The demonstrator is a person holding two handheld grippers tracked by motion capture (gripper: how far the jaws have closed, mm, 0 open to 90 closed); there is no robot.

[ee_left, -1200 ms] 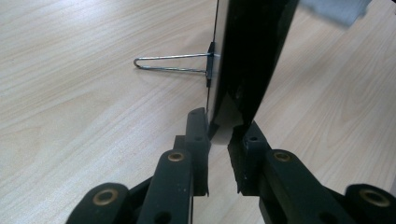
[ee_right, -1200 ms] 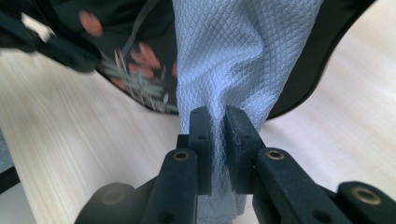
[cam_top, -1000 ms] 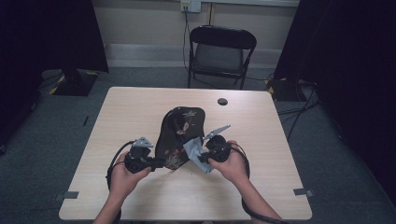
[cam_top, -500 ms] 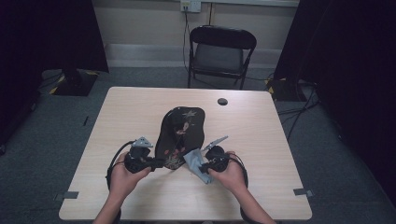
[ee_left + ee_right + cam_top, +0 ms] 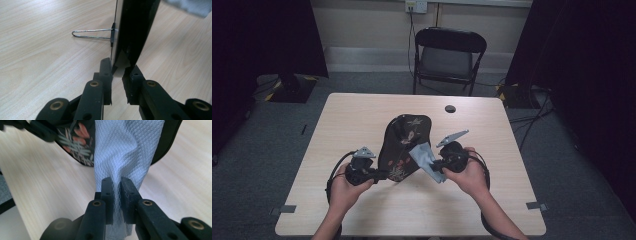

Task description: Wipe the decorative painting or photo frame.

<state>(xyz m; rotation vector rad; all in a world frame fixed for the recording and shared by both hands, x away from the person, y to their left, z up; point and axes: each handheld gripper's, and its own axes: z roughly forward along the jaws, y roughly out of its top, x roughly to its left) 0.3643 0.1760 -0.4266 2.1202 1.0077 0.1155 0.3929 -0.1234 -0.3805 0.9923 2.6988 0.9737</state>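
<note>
- Since a second ago the right gripper [image 5: 438,165] has lifted a little with its cloth [image 5: 424,159], which now lies higher against the panel [image 5: 404,146]; the left gripper [image 5: 371,175] and the panel have kept their place.
- Left gripper: fingers [image 5: 106,72] clamped on the panel's bottom corner, holding it propped on edge near the middle of the desk [image 5: 362,107].
- Panel: one, black with a floral face, flat and stiff; it looks glossy, so likely slippery and perhaps breakable. An edge pinch near a corner suits it best. One wire stand [image 5: 91,34] juts from its back.
- Cloth: one, pale blue, waffle-textured, soft and light; it can be pinched anywhere, a bunched fold gripping best.
- Right gripper: fingers [image 5: 107,195] shut on the cloth, which drapes against the panel's face.
- Farther right: one small dark disc [image 5: 450,108] on the desk; one folding chair [image 5: 449,55] beyond.
</note>
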